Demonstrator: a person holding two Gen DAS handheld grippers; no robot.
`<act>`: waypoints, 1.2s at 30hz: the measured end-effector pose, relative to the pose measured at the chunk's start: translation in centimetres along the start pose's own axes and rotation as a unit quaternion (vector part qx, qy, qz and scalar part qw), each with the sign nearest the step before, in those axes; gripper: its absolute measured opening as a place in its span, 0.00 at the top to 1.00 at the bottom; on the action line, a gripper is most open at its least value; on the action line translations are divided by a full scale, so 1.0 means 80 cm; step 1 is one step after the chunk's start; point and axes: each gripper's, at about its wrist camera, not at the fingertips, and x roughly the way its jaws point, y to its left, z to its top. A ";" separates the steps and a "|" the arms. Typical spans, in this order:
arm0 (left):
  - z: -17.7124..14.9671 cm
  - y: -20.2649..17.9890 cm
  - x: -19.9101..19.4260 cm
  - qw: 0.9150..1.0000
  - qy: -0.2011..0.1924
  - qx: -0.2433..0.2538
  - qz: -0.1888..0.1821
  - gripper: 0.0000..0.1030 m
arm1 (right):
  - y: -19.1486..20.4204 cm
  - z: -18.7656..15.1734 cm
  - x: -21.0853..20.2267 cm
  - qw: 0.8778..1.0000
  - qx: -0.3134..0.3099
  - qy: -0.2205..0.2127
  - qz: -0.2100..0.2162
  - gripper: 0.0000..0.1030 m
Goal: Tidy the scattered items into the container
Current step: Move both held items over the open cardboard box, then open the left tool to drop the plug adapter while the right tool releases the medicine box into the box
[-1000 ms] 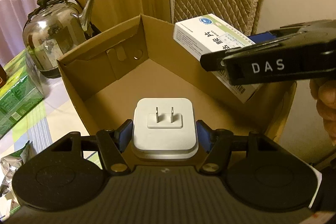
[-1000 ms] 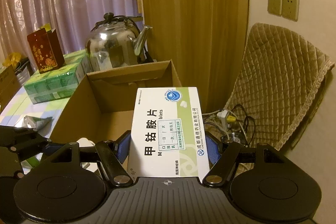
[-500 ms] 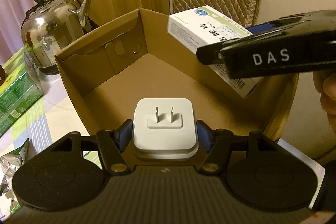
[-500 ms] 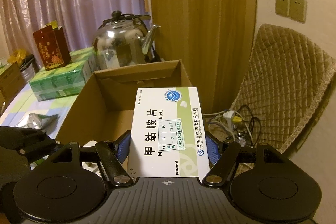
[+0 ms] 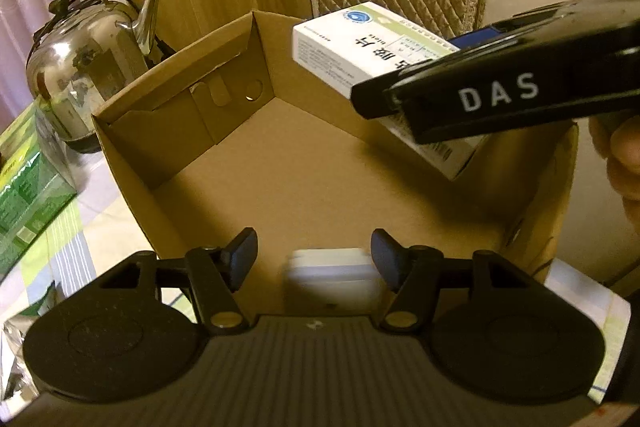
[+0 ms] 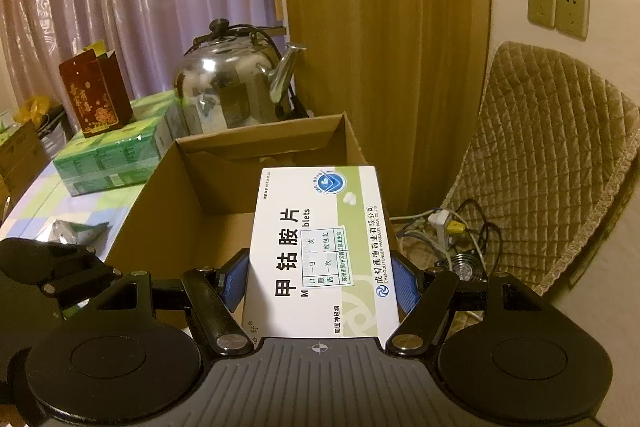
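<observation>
In the left wrist view we see our left tool with jaws spread wide; the white plug adapter, blurred, sits low between them, touching neither pad, over the floor of the cardboard box. Our right tool grips the medicine box, poised above the carton's right wall. The worktop carries a checked cloth; a steel kettle stands behind the carton. Adapter's lower part is hidden by the tool body.
</observation>
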 end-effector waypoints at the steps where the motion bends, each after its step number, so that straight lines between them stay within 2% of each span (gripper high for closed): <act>1: 0.000 0.002 0.001 1.000 0.001 0.000 0.000 0.43 | 0.000 0.000 0.000 1.000 0.000 0.000 0.000 0.34; 8: -0.001 0.007 -0.008 1.000 -0.010 -0.001 0.000 0.43 | 0.000 -0.003 0.002 1.000 -0.003 0.004 0.002 0.34; 14: -0.007 0.017 -0.045 0.999 -0.034 -0.003 0.013 0.43 | 0.009 -0.004 0.001 1.000 -0.018 0.011 0.002 0.34; 22: -0.030 0.045 -0.094 0.997 -0.057 -0.051 0.024 0.43 | 0.037 -0.018 0.024 0.996 -0.066 0.064 0.001 0.34; 29: -0.049 0.063 -0.118 0.994 -0.067 -0.079 0.034 0.43 | 0.038 -0.031 0.045 0.992 -0.071 0.102 -0.017 0.34; 36: -0.064 0.073 -0.122 0.993 -0.066 -0.096 0.036 0.43 | 0.039 -0.030 0.042 0.992 -0.069 0.104 -0.018 0.34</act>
